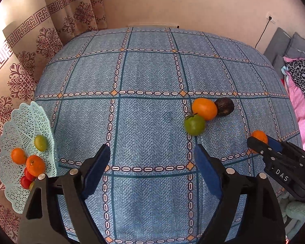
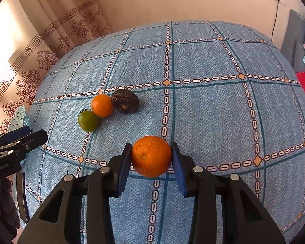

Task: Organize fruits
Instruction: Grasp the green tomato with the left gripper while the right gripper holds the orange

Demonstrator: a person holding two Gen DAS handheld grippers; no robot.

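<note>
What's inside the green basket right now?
In the green basket: two oranges, a green tomato and red tomatoes. The left hand-held gripper hides its near edge.

Left claw [image 1: 151, 156] agape, right claw [image 2: 151, 156] clamped.

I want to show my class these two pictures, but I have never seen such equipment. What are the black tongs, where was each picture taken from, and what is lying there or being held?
No robot: a person holds a two-finger claw in each hand, with a camera on each looking along its fingers. In the left camera's picture the left claw is open and empty. A mint basket at the table's left edge holds small fruits. In the right camera's picture the right claw grips an orange. On the blue checked tablecloth lie a green tomato, an orange fruit and a dark wrinkled fruit.
</note>
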